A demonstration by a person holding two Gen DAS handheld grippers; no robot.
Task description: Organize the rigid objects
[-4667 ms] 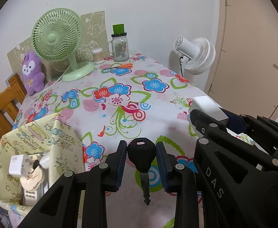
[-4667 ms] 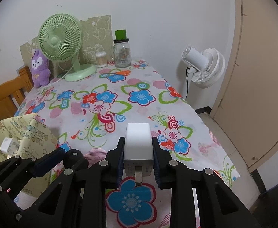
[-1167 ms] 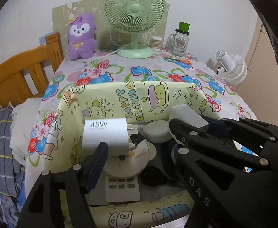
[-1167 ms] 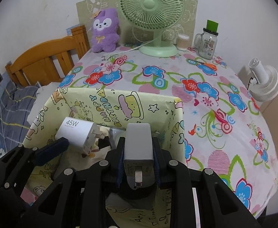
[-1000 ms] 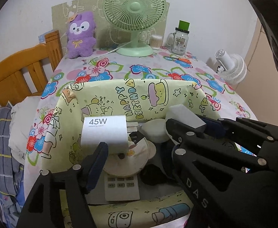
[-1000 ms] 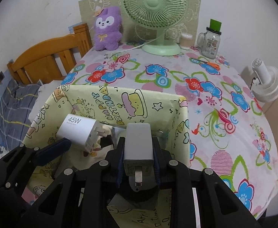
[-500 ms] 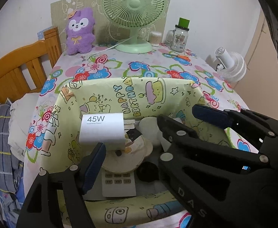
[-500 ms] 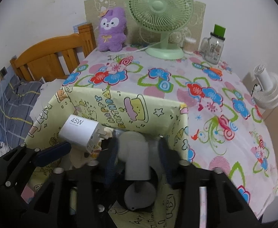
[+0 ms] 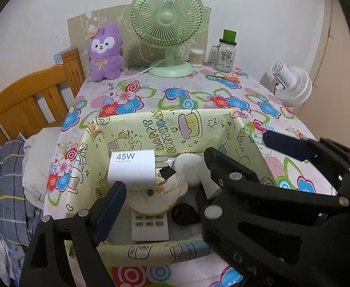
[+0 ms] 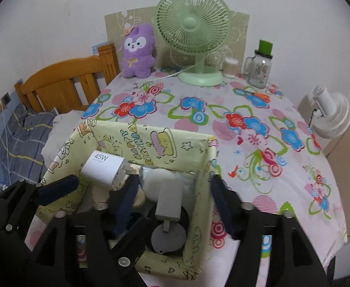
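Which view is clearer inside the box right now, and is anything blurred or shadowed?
Left wrist view: sharp, the 45W charger evenly lit, but the right hand-held gripper hides the box interior's right side. Right wrist view: its fingers slightly motion-blurred, grey charger in shadow; fisheye bends both.

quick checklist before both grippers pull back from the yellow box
1. Right gripper jaws clear of the grey charger: ok, they have just been opening and the pads stand off it.
2. Grey charger inside the yellow box: ok.
3. Left gripper empty: ok, its jaws have just been opening with nothing gripped.
4. 45W charger settled: cannot tell, it perches on other items.
5. Black key in box: cannot tell.
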